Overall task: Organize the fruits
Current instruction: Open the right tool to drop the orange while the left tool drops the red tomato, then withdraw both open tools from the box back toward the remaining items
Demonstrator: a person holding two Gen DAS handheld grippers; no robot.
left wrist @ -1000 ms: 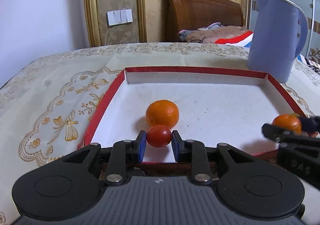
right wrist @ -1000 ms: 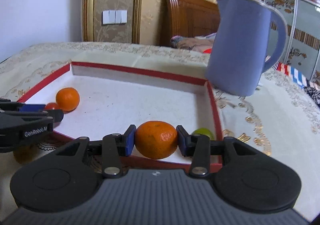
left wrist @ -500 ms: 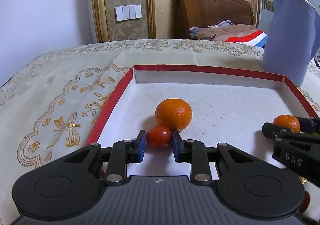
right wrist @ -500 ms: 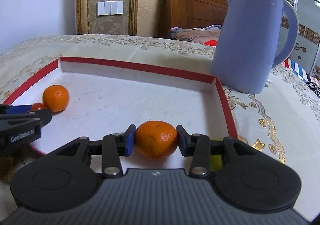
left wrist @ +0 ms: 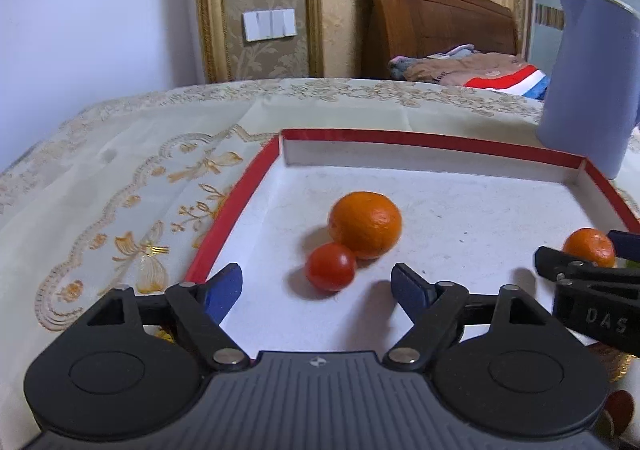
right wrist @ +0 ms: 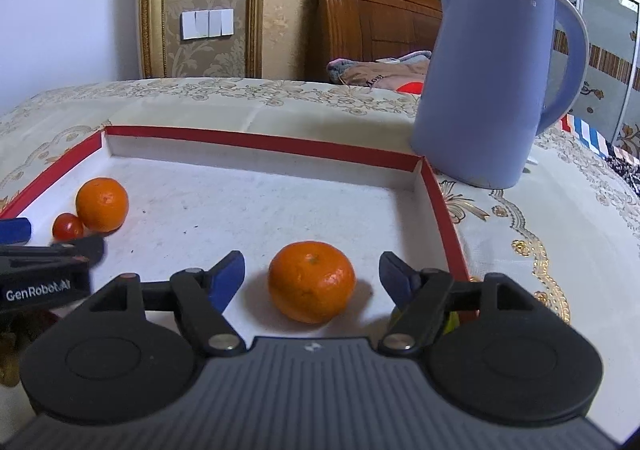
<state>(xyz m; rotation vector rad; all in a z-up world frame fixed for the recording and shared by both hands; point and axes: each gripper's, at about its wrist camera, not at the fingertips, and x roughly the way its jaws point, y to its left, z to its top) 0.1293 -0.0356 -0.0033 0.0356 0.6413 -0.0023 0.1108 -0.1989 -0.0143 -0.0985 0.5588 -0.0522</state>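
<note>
While set in tray point(left wrist: 224, 226): tomato point(left wrist: 330, 267) touching orange point(left wrist: 365, 224); mandarin point(right wrist: 311, 281) near right wall. Left gripper point(left wrist: 318, 286) and right gripper point(right wrist: 312, 270) both spread, empty. Judged light, round, prone to roll; tomato soft. Grip lightly across widest part.

Red tomato point(left wrist: 330, 267) touching orange point(left wrist: 365, 224), second orange point(right wrist: 311, 281) apart, in tray point(right wrist: 264, 143)
</note>
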